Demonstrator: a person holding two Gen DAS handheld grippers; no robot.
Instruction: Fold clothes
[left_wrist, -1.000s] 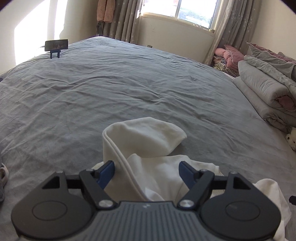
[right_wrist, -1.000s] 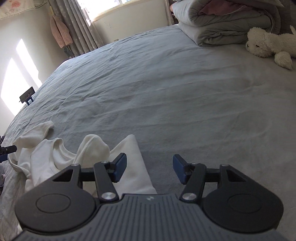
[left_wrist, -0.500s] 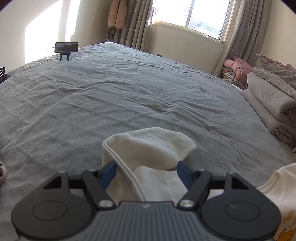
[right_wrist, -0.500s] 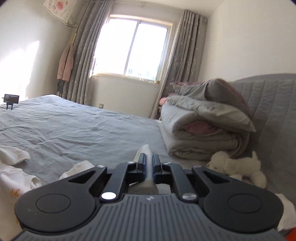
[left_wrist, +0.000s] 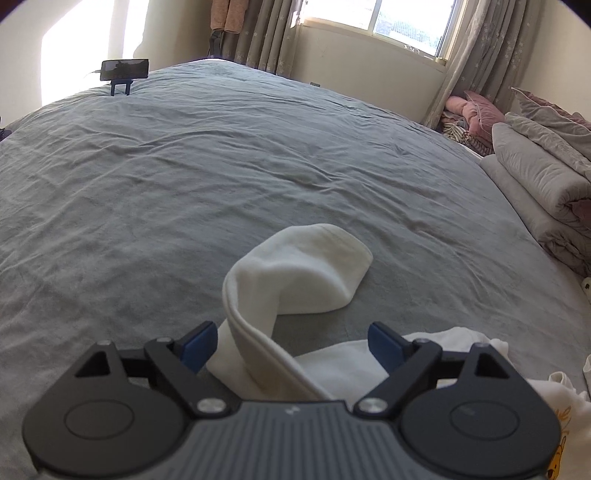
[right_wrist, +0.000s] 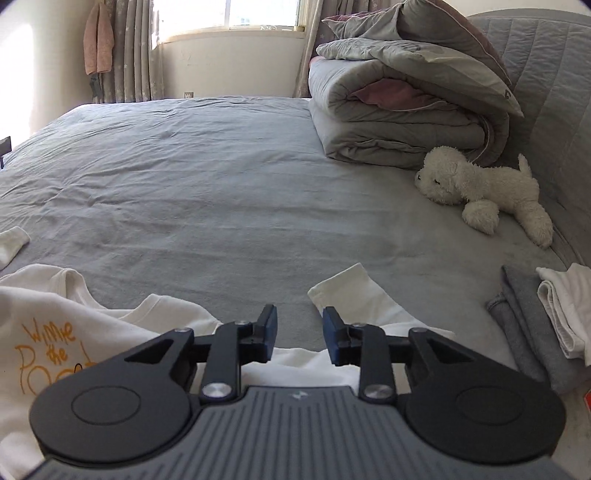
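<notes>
A white T-shirt (right_wrist: 92, 332) with an orange "Winnie the Pooh" print lies on the grey bed. One sleeve (left_wrist: 303, 266) curls up and over in front of my left gripper (left_wrist: 291, 345), which is open with the sleeve's edge running between its fingers. The other sleeve (right_wrist: 354, 291) lies flat just ahead of my right gripper (right_wrist: 299, 332), which is open and holds nothing, with shirt fabric under it.
A folded grey quilt (right_wrist: 399, 125) and a white plush dog (right_wrist: 480, 188) sit at the headboard. Folded grey and white clothes (right_wrist: 546, 325) lie at the right. A phone on a blue stand (left_wrist: 123, 72) stands at the far left edge of the bed (left_wrist: 221, 166).
My right gripper shut on the right sleeve, carried it out to the right, then opened and left it flat. The shirt now lies spread with its print showing. My left gripper stayed open.
</notes>
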